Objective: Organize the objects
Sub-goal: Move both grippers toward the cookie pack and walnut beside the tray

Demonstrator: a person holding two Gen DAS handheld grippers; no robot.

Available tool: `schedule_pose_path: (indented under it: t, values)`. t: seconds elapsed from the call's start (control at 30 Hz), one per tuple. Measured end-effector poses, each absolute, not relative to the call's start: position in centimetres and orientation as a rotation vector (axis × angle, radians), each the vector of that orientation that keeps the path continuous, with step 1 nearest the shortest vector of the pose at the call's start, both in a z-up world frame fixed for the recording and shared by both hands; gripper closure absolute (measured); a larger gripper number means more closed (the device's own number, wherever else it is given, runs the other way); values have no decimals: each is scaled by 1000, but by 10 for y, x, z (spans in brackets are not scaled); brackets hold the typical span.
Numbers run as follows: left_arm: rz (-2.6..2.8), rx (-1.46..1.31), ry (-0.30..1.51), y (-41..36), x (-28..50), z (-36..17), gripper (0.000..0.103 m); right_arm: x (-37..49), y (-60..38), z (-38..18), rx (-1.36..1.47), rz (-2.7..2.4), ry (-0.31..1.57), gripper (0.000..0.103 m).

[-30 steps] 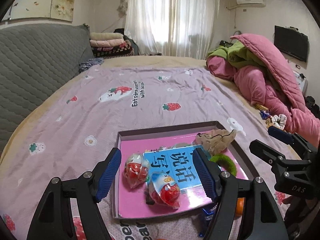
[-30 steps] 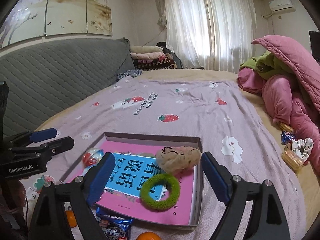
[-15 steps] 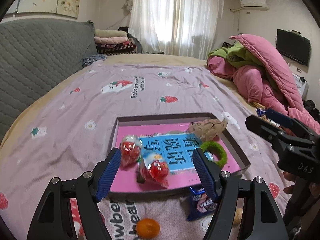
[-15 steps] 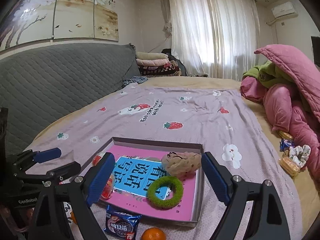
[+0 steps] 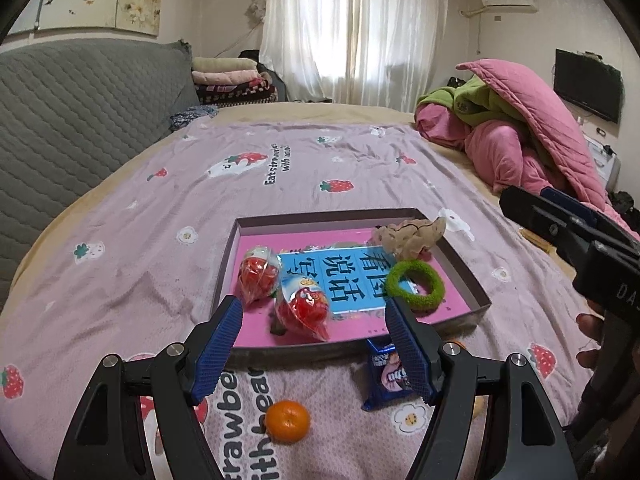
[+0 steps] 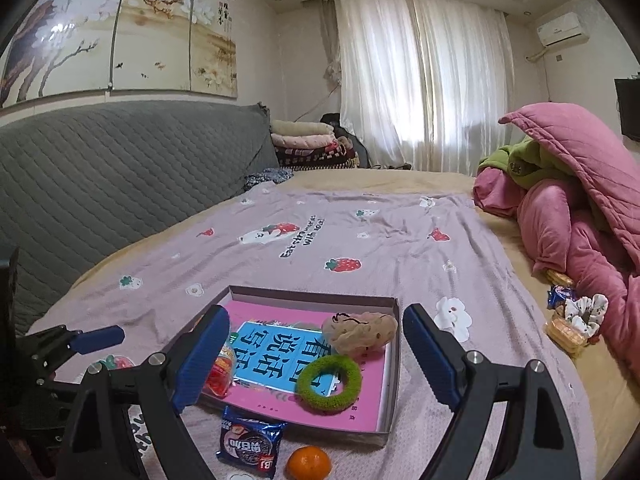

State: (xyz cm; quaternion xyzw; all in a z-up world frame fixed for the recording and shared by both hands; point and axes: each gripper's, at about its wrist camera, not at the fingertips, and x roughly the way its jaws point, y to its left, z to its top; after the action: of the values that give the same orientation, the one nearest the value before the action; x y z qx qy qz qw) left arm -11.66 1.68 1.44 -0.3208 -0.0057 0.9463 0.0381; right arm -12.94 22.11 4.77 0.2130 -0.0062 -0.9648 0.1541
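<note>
Both grippers hang spread and empty over the bed: my left gripper (image 5: 312, 344) and my right gripper (image 6: 316, 356). The tray (image 5: 464, 276) lies just ahead of both, already holding a book, a green ring and wrapped sweets. Still outside it, the orange (image 5: 287, 421) sits just below and between my left fingers, nearer that hand. The blue snack packet (image 6: 250, 444) lies beside it, under my right gripper's left finger, long axis pointing toward the tray.

A shallow box (image 5: 460, 264) on the bed holds a book (image 5: 336, 276), green scrunchie (image 5: 416, 284) and red snack packs (image 5: 260, 276).
</note>
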Motion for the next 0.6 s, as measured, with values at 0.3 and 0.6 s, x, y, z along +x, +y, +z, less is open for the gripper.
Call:
schedule_pose_path:
  t: [0.3,0.6]
  values:
    - [2905,-979,15,24,-103,20,28,-108,227,46,610,-2772,-30,14]
    - [2890,-994,-2,24,-94,21,28,-86,230,38,639,-2782,-20,14]
